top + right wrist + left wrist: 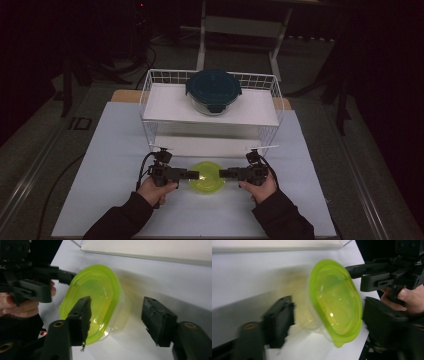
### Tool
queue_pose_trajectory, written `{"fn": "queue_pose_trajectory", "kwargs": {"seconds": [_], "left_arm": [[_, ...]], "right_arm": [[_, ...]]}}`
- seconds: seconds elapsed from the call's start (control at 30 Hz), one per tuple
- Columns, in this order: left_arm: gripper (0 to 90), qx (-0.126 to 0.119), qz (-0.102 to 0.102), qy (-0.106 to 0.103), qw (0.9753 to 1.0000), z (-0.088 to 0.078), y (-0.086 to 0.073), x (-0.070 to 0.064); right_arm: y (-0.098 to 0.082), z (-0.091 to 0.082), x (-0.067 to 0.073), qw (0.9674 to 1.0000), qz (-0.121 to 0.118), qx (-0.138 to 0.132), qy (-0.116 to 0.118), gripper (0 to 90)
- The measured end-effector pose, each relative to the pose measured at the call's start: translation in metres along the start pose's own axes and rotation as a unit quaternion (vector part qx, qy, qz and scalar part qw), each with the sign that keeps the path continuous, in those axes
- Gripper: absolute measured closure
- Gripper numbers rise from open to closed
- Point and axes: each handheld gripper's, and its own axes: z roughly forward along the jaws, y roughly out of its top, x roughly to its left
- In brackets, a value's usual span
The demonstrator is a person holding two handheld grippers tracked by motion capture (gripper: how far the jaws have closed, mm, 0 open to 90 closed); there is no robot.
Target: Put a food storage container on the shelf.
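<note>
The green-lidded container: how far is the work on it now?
Looks done: teal-lidded container sits on the rack's top shelf. In hand: left gripper and right gripper flank the green-lidded container on the table; right jaws not pressing yet. Left: grip, lift, probably shelve it.

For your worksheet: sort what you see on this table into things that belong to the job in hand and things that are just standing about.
In the job:
- yellow-green lidded container
- left gripper, at its left side
- right gripper, at its right side

Standing about:
- white wire shelf rack
- glass bowl with dark teal lid on the rack's top shelf
- white table cover
</note>
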Motion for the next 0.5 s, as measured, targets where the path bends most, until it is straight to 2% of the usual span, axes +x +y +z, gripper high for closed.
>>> {"fn": "queue_pose_trajectory", "kwargs": {"seconds": [0.13,0.23,0.27,0.37,0.43,0.5], "left_arm": [[47.2,0.014,-0.016,-0.018,0.9996,0.0011,-0.0036,0.0056],[55.4,0.019,-0.023,-0.022,0.9993,0.0022,-0.0056,0.0064],[58.8,0.023,-0.03,-0.025,0.999,0.0038,-0.0067,0.0079],[63.7,0.024,-0.038,-0.022,0.9988,0.0049,-0.0073,0.0089],[68.3,0.022,-0.039,-0.023,0.9988,0.004,-0.0073,0.0099],[69.1,0.021,-0.038,-0.024,0.9988,0.0037,-0.0074,0.0103]], "right_arm": [[-0.0022,0.0028,-0.0005,0.9998,0.014,0.011,0.008,54.0],[-0.0029,0.004,0.0002,0.9996,0.021,0.016,0.009,56.8],[-0.0034,0.0051,0.0006,0.9995,0.025,0.018,0.01,61.4],[-0.0043,0.0064,0.001,0.9991,0.033,0.021,0.014,66.8],[-0.0048,0.0068,0.0022,0.9993,0.028,0.024,0.012,70.3],[-0.0049,0.0066,0.0027,0.9993,0.027,0.024,0.013,71.8]]}}
